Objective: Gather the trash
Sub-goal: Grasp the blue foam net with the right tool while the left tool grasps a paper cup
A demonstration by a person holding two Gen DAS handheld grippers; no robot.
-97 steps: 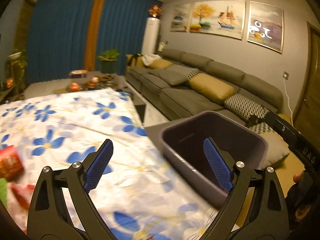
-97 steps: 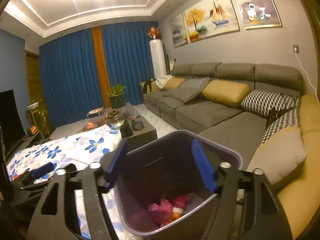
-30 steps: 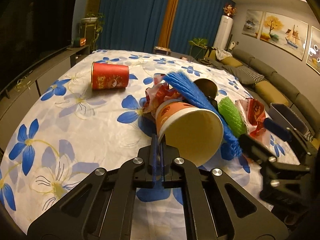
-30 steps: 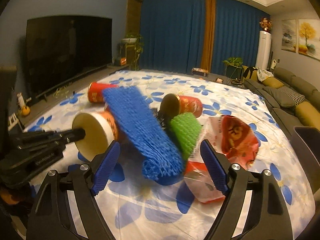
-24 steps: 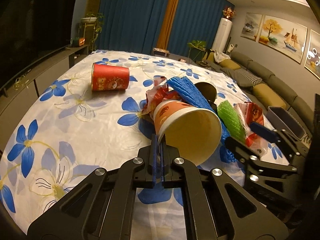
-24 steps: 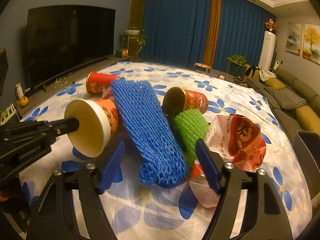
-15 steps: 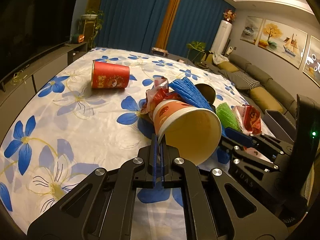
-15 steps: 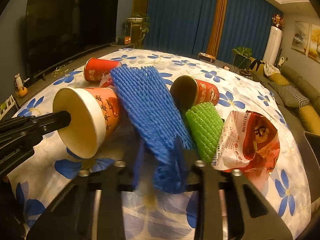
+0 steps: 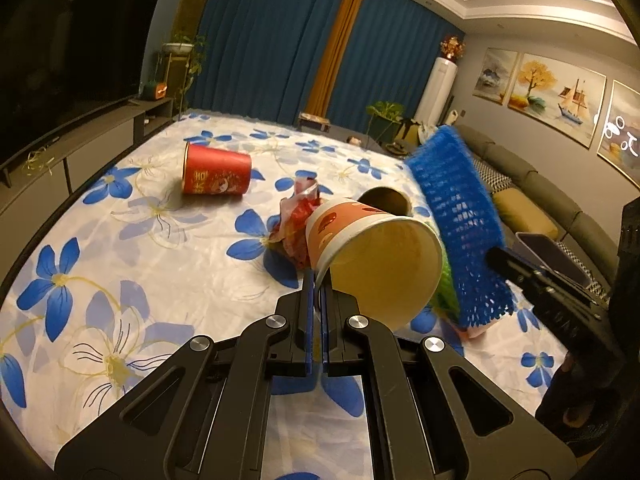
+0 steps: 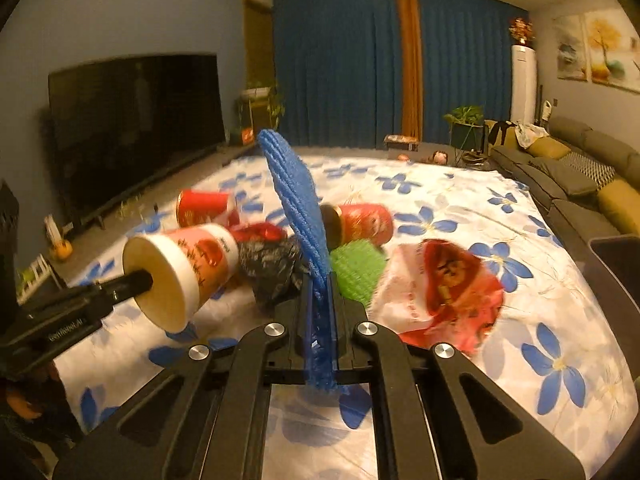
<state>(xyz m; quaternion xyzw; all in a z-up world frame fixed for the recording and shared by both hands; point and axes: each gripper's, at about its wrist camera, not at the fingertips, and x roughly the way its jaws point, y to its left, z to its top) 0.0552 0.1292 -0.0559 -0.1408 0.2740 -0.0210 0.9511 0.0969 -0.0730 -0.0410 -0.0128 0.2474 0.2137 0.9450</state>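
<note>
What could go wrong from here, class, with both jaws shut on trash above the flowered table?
1. The left gripper pinches only the rim of the orange paper cup; the thin wall may buckle or slip.
2. The right gripper holds the blue foam net by one end; the floppy rest could snag the black bag or green net.

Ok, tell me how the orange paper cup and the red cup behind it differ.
The orange paper cup is pinched by its rim in the left gripper and tilted, mouth toward the camera; the red cup lies untouched on its side on the floral tablecloth. The orange cup has a white rim band; the red cup is plain red with a printed picture. Both are empty-looking paper cups.
</note>
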